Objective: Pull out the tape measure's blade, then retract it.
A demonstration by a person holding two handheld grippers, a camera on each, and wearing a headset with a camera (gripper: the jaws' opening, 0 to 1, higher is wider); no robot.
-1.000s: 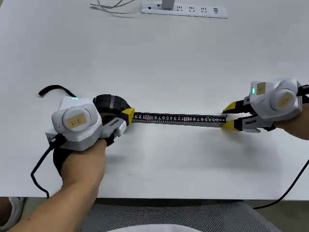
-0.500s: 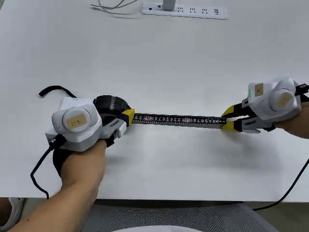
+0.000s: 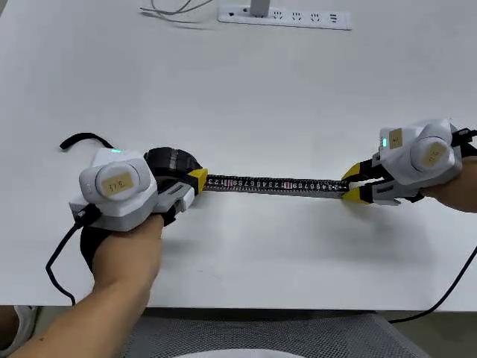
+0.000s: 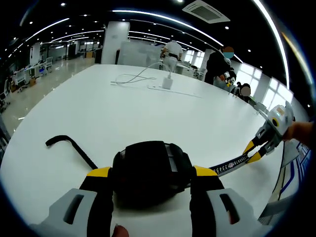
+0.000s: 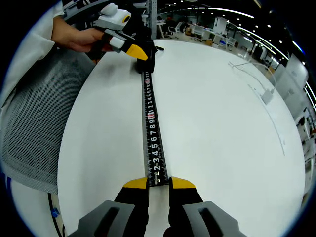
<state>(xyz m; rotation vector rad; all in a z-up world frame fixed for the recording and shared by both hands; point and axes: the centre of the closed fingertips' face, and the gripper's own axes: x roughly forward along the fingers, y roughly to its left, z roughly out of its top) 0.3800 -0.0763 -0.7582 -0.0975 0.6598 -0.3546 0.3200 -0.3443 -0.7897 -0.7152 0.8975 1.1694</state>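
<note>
On the left, our left hand-held gripper (image 3: 186,183) is closed round the black tape measure case (image 3: 171,159), which sits on the white bench (image 3: 261,89) with its wrist strap (image 3: 84,138) trailing off to the left. In the left gripper view the jaws press both sides of the case. If that hold is loose, we judge the case could twist or slide rightward when the spring pulls. The blade (image 3: 276,183) stretches rightward from the case, numbers up, low over the bench or on it; we cannot tell which. At its far end our right hand-held gripper (image 3: 354,185) has its jaws nearly together, pinching the blade's tip. Letting go there all at once would probably send the blade whipping back to slap the case, and a sideways pull could kink it.
</note>
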